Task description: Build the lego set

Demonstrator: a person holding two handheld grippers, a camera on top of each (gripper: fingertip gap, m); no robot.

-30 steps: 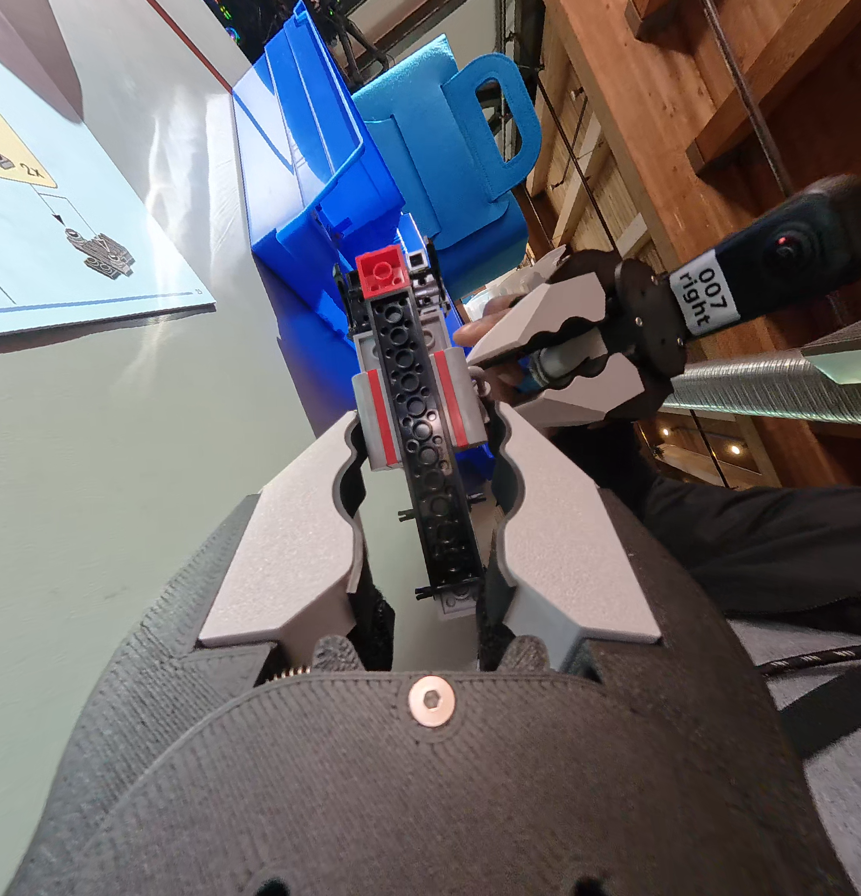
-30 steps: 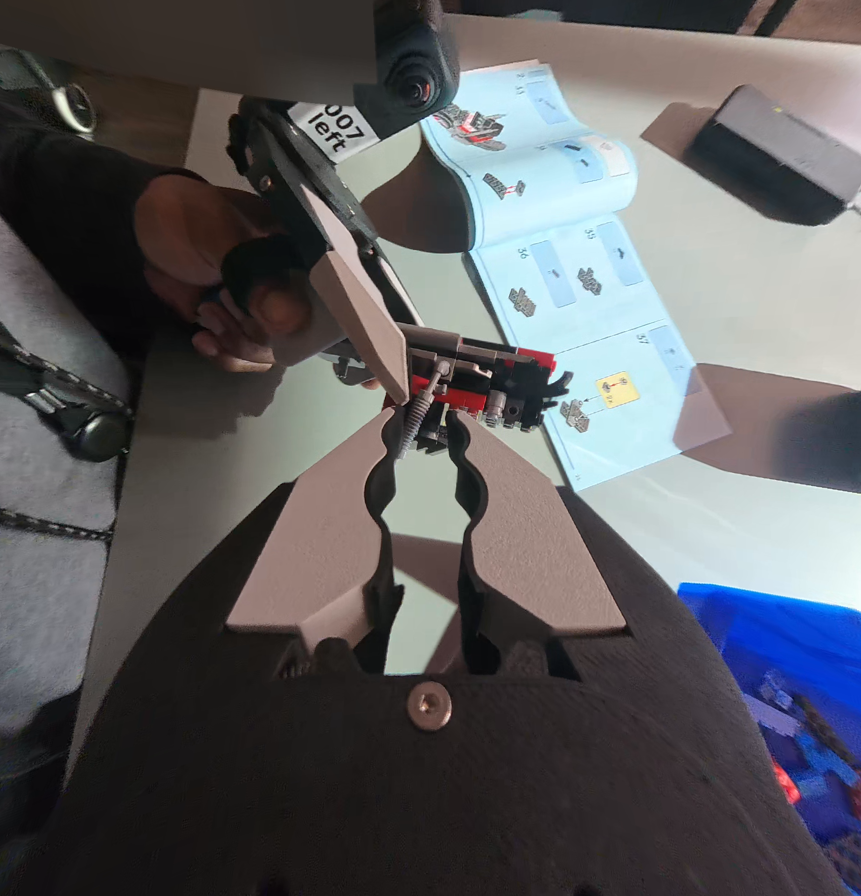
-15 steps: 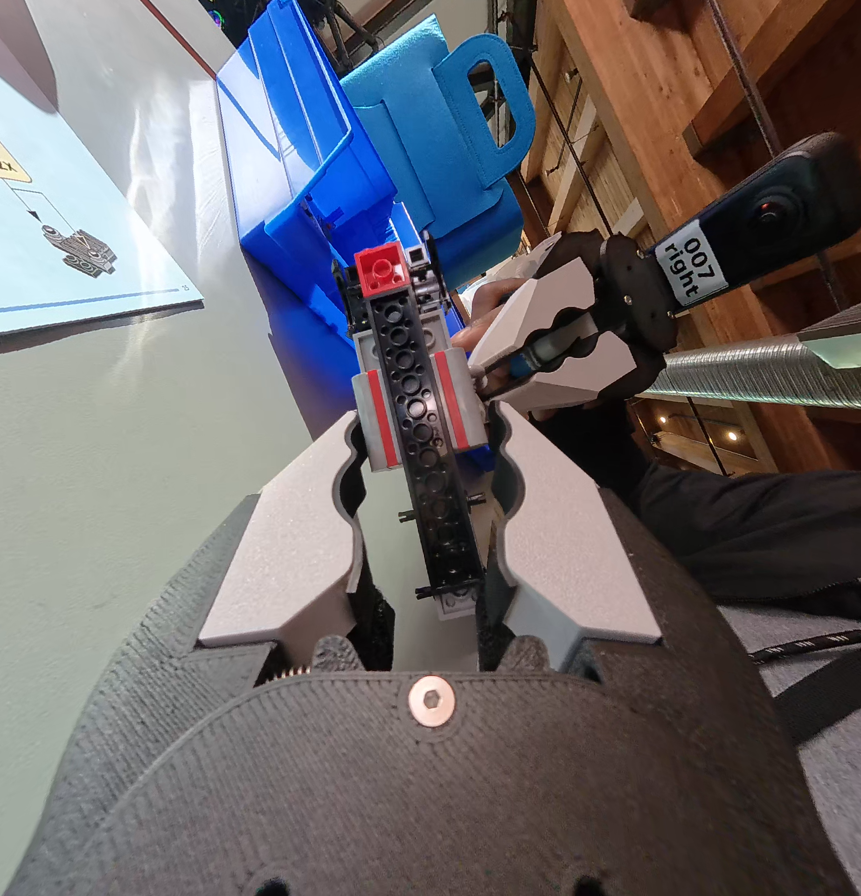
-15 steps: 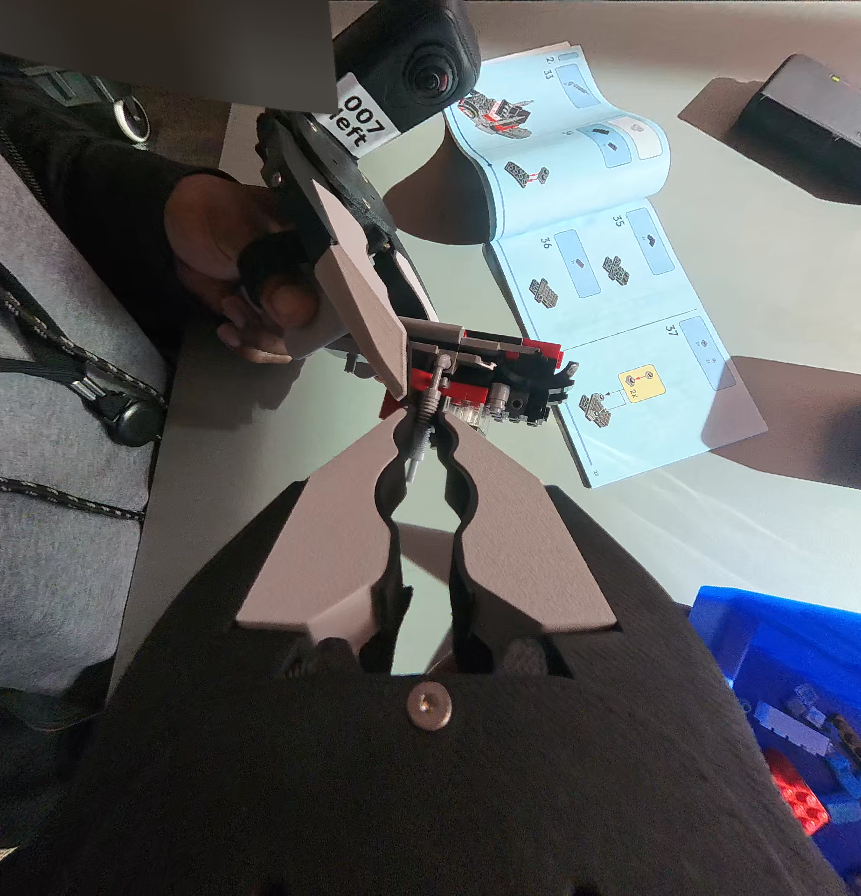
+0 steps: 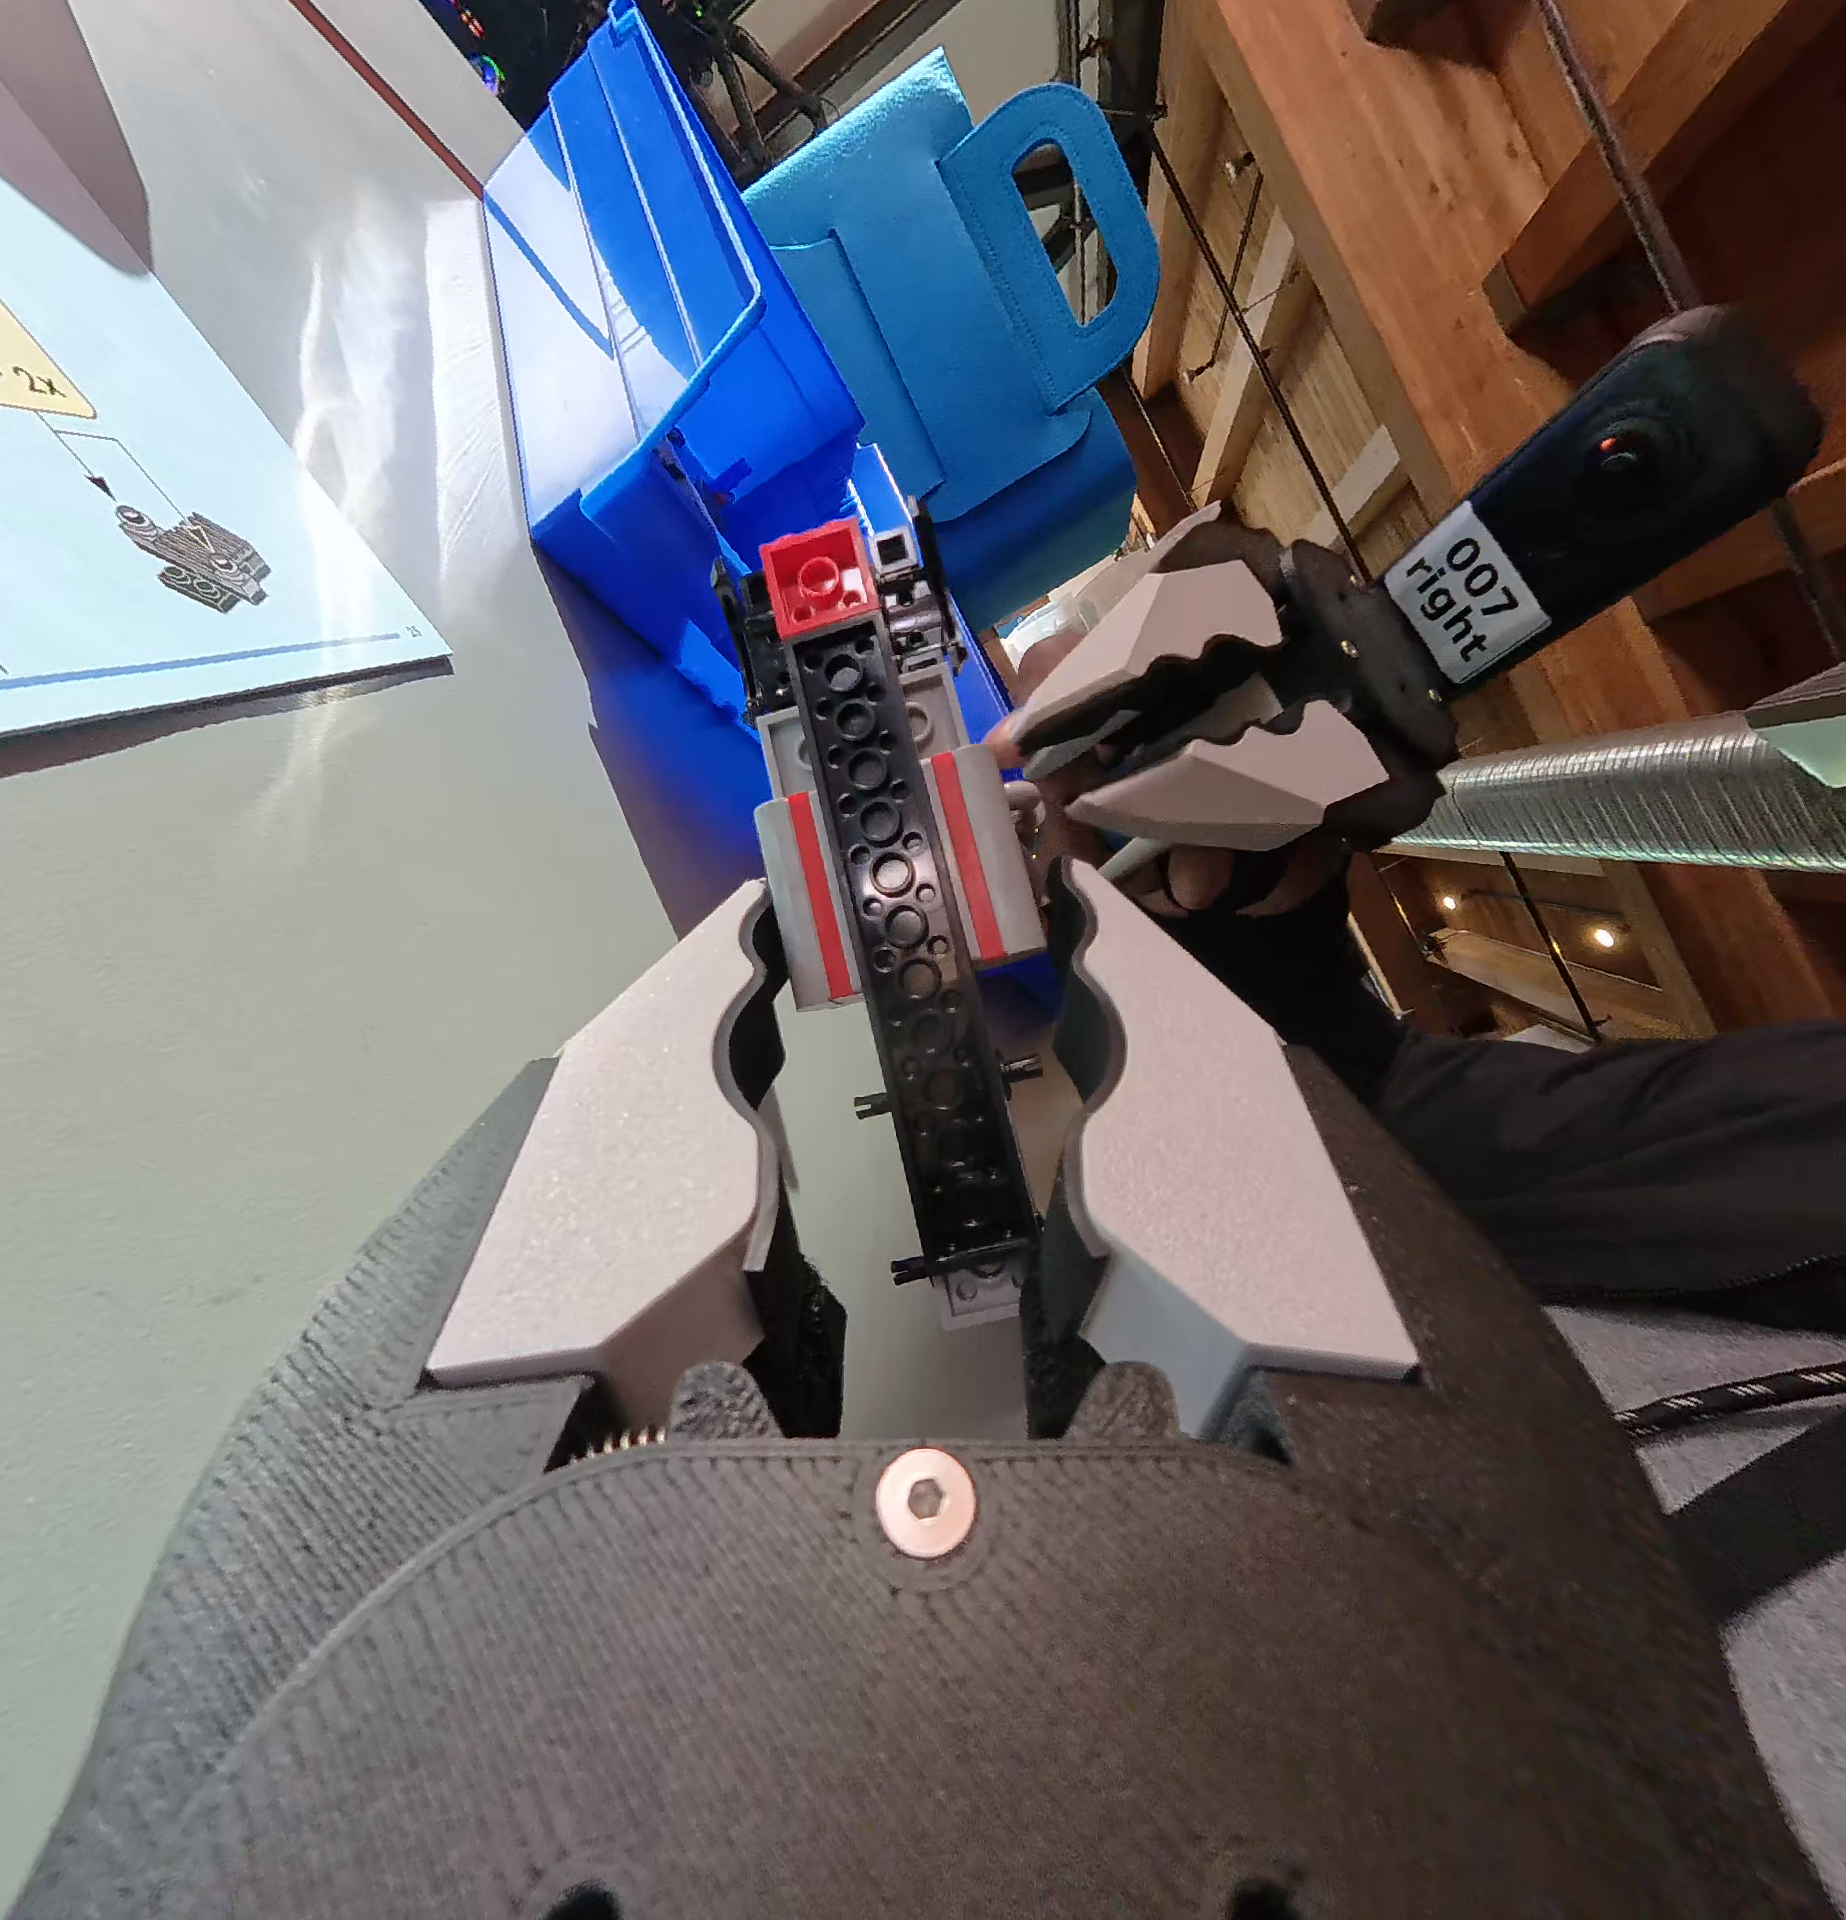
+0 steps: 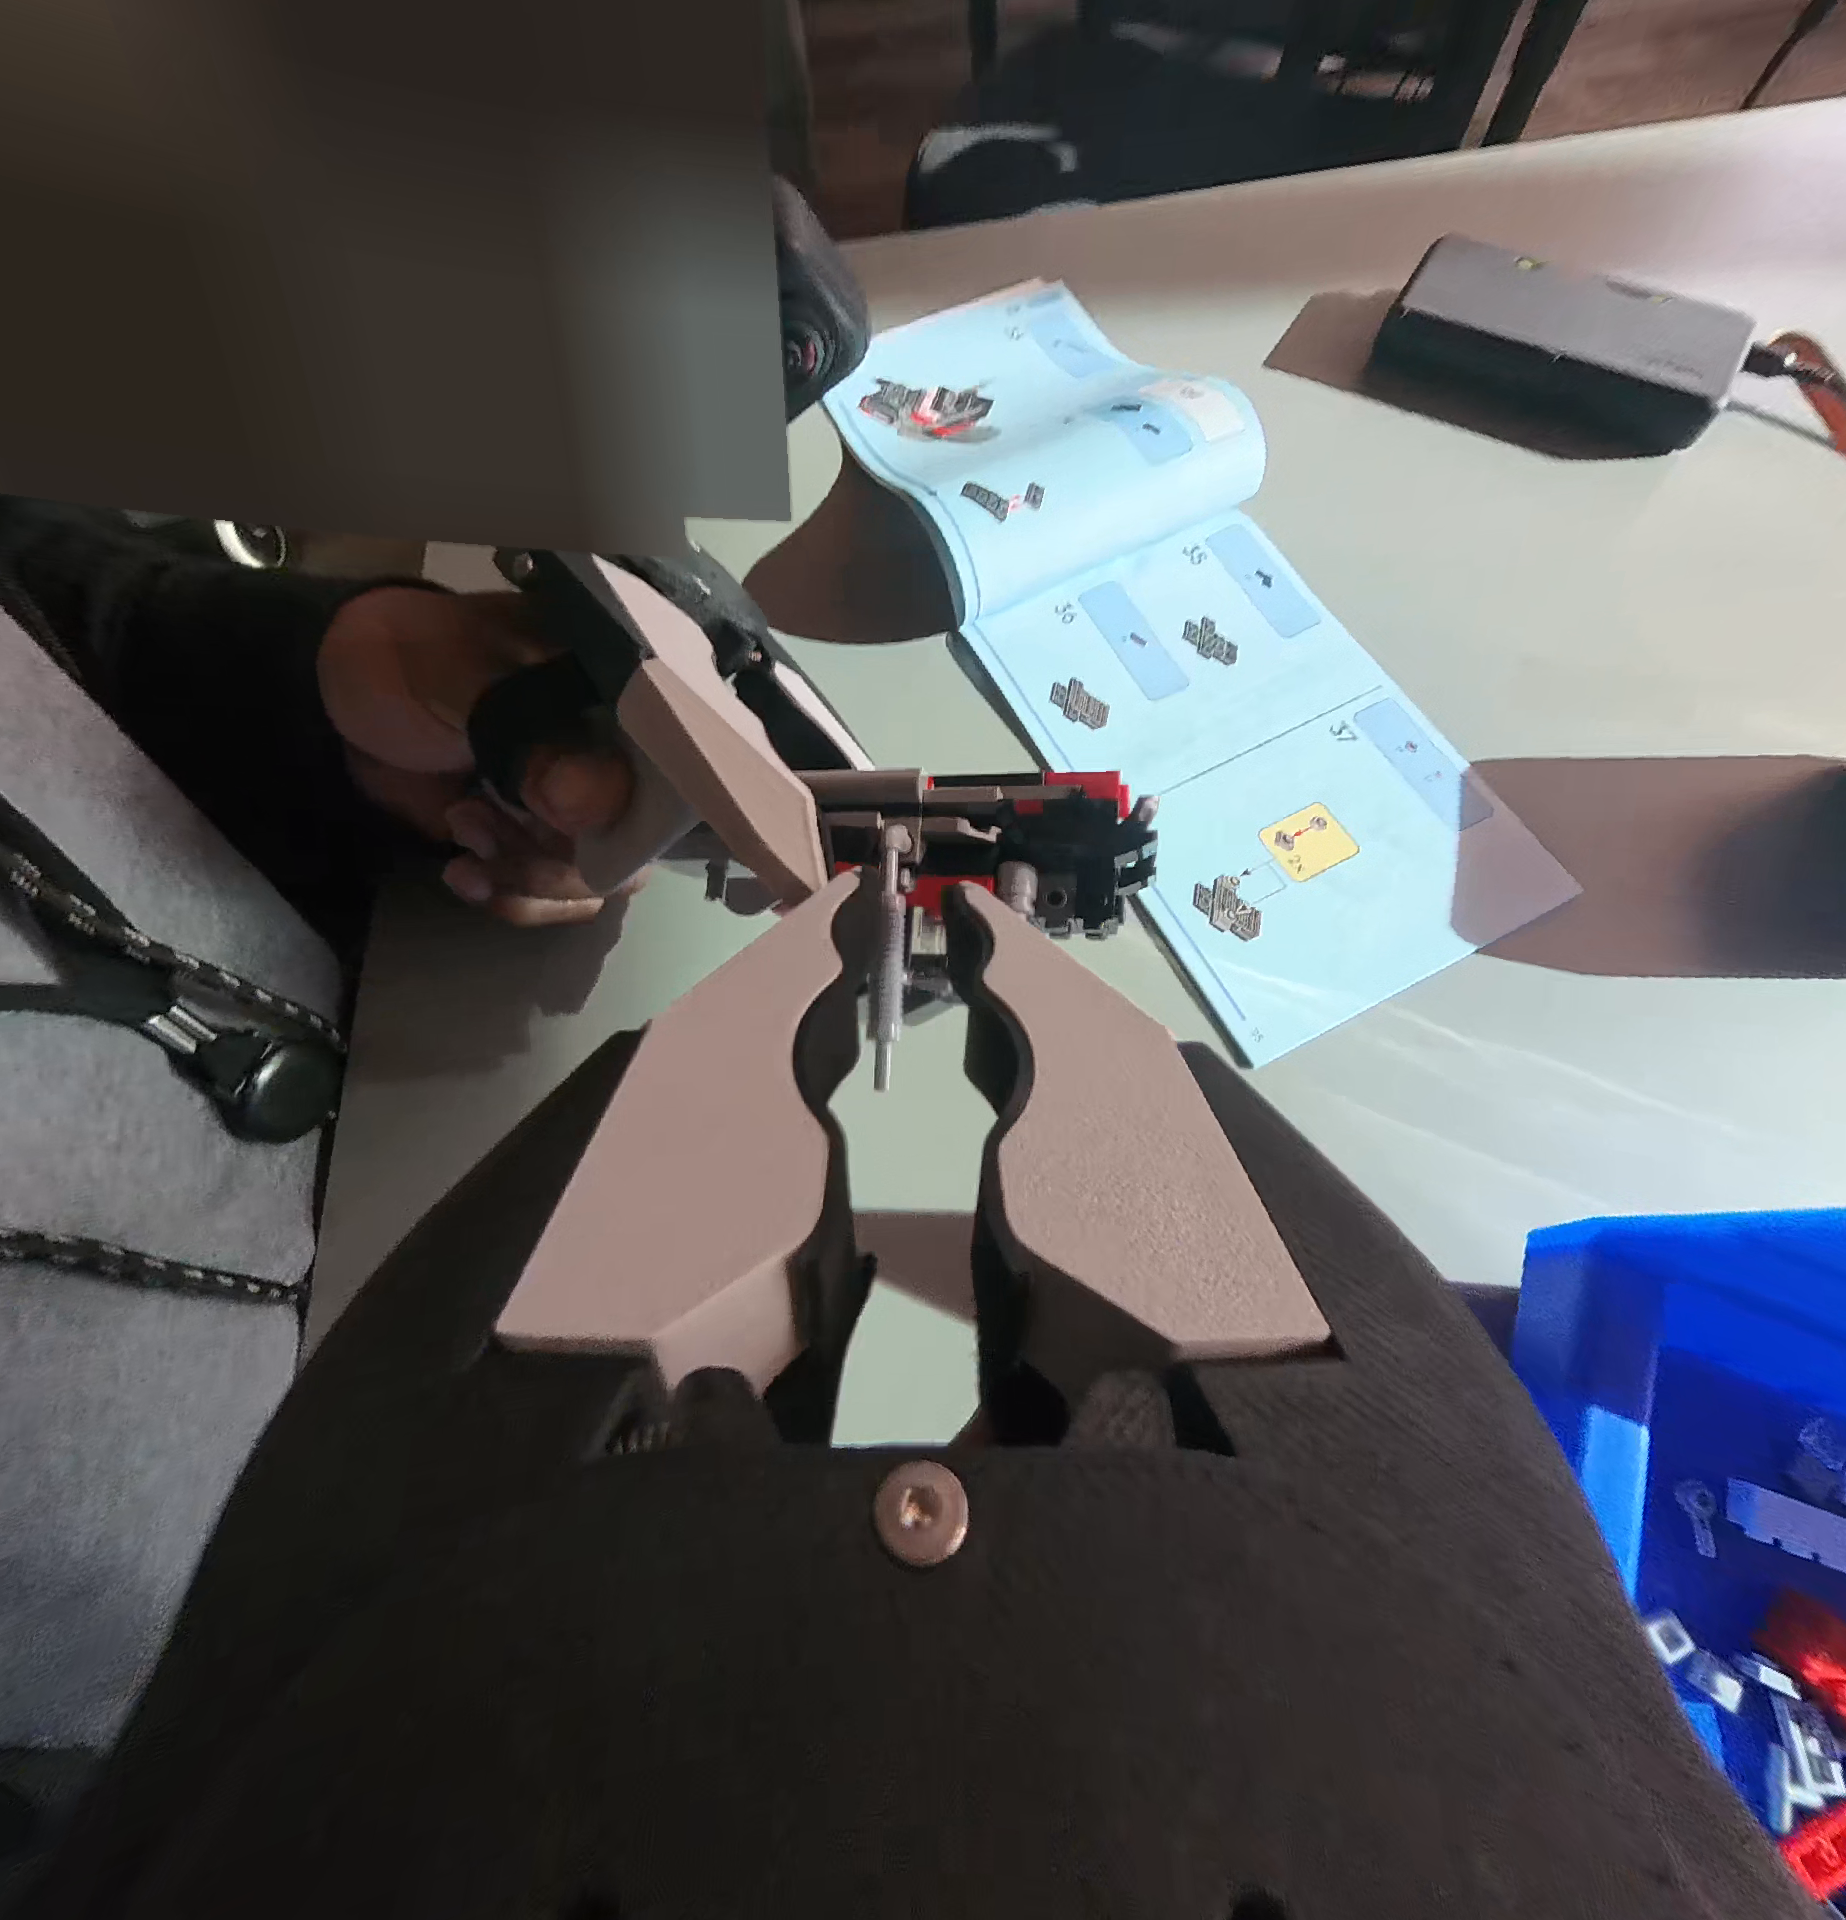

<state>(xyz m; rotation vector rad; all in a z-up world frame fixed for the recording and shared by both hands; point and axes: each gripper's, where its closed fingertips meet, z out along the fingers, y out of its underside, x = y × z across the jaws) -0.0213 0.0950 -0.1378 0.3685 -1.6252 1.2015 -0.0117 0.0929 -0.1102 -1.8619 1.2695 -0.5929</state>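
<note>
left gripper [image 5: 903, 914]: clamped on the lego model [image 5: 888, 894], fingers pinching its grey/red side blocks, held above the table [image 5: 223, 987]
right gripper [image 6: 903, 904]: jaws a narrow gap apart, the grey spring shock piece [image 6: 886, 966] sits between the tips; can't tell if it's pinched or loose
model: black holed beam down the middle, red brick at the far end, grey plate at the near end; shock piece joins its side
writing: white sticker on each gripper's camera stalk, printed text, not copied; instruction booklet [image 6: 1189, 665] lies open, light blue pages with numbered steps and a yellow callout
vs 0.5 s ago: shock piece now sits deeper between the right fingers, right gripper closer to the model; left grip unchanged
around: blue parts bin [image 6: 1729, 1507] with loose red, grey, blue pieces near right; blue foam bag [image 5: 960, 312] behind the bin; dark box [image 6: 1553, 332] far side of table
in the way: left finger [image 6: 721, 769] overlaps the model's near end in the right wrist view
</note>
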